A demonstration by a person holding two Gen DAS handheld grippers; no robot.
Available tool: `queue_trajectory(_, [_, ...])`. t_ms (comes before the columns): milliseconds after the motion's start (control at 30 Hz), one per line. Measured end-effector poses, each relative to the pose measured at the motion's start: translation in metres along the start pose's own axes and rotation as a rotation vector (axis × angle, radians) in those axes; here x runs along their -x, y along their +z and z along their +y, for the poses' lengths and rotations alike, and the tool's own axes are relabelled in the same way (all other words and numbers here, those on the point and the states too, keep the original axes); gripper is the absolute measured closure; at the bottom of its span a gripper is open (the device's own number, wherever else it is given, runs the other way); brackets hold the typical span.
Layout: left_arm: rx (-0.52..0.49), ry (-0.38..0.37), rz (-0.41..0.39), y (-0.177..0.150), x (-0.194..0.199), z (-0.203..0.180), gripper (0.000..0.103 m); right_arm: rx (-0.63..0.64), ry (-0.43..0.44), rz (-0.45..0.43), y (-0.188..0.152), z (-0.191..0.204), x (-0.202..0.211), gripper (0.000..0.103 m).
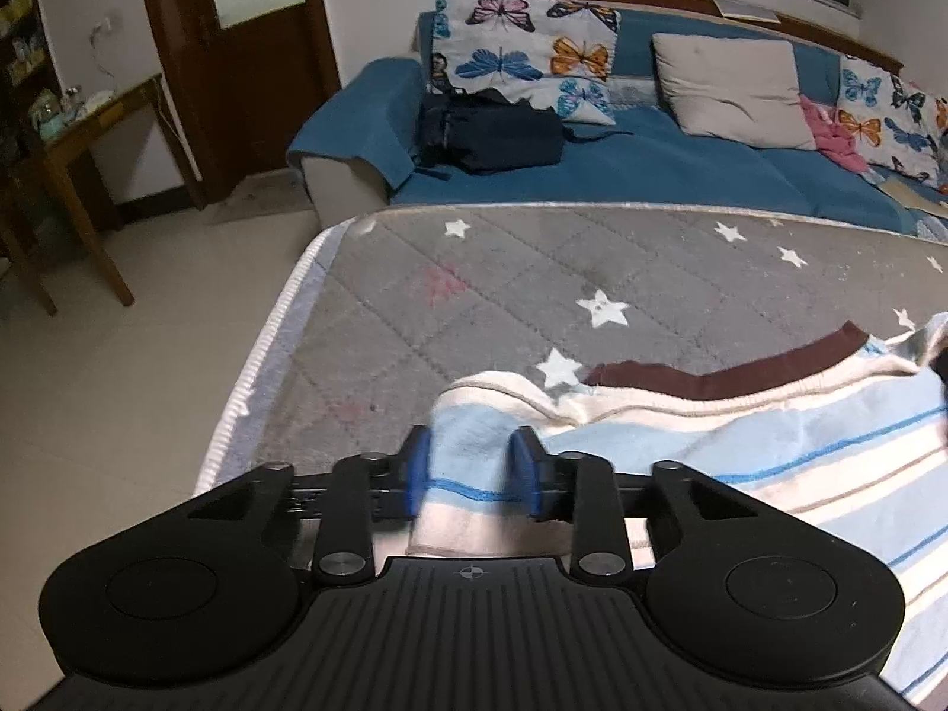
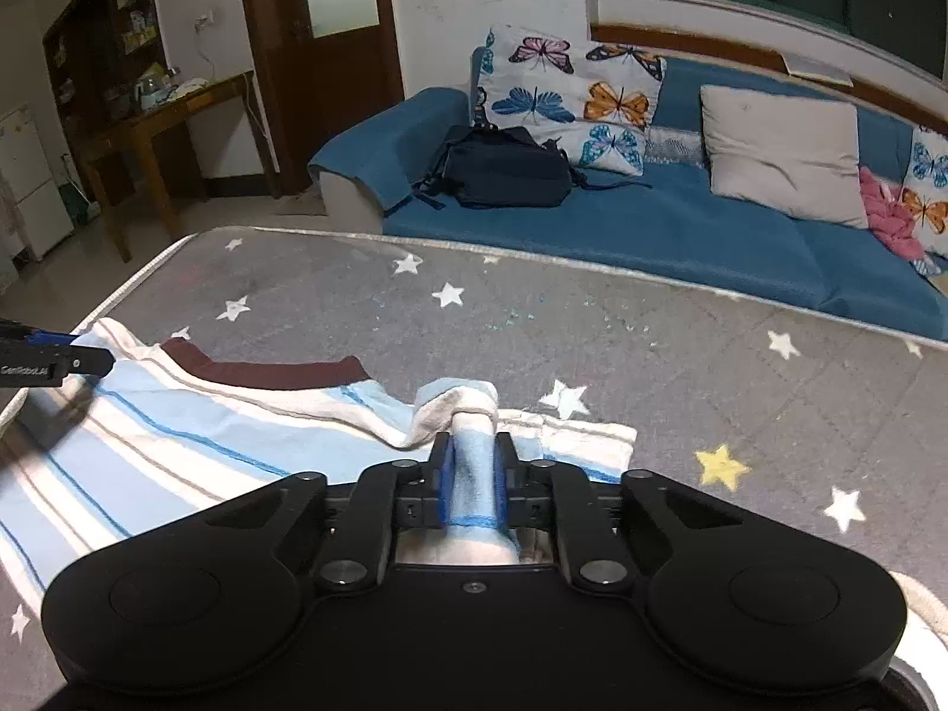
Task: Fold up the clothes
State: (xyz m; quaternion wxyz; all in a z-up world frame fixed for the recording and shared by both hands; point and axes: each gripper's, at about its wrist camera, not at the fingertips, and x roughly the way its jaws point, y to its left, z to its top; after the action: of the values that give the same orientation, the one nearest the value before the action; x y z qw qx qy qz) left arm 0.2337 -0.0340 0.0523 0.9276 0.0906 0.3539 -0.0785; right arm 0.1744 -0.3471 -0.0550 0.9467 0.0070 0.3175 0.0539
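While the soft blue-and-white striped knit top (image 2: 195, 438) lies on the near side of the grey star-patterned mattress (image 2: 592, 320), the left gripper (image 1: 471, 468) pinches its left edge and the right gripper (image 2: 472, 474) squeezes bunched cloth. It looks light and floppy, so corners are best to hold.

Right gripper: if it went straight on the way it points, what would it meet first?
The right gripper, jaws shut on the striped shirt, would first meet the shirt's bunched fold just ahead, then bare star-print mattress. Depth is hard to judge.
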Motion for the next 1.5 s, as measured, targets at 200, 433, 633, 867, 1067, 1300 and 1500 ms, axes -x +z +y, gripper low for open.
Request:
queue_trajectory(200, [0.037, -0.055, -0.073, -0.003, 0.037, 0.009, 0.096, 0.005, 0.014, -0.045, 0.004, 0.006, 0.026, 0.093])
queue_trajectory(433, [0.057, -0.110, -0.184, -0.013, 0.105, 0.018, 0.097, 0.011, 0.028, -0.107, 0.002, 0.011, 0.072, 0.094])
queue_trajectory(633, [0.062, -0.161, -0.263, -0.029, 0.173, 0.020, 0.097, 0.018, 0.046, -0.160, -0.015, 0.015, 0.127, 0.094])
queue_trajectory(867, [0.038, -0.198, -0.307, -0.068, 0.237, 0.029, 0.097, 0.048, 0.092, -0.184, -0.048, 0.025, 0.177, 0.096])
queue_trajectory(1067, [-0.003, -0.236, -0.298, -0.118, 0.272, 0.030, 0.097, 0.095, 0.140, -0.187, -0.080, 0.039, 0.211, 0.097])
queue_trajectory(1300, [-0.063, -0.311, -0.228, -0.168, 0.295, 0.031, 0.097, 0.164, 0.215, -0.079, -0.129, 0.055, 0.230, 0.096])
queue_trajectory(1500, [-0.091, -0.310, -0.176, -0.186, 0.279, 0.028, 0.095, 0.233, 0.218, 0.019, -0.156, 0.066, 0.225, 0.087])
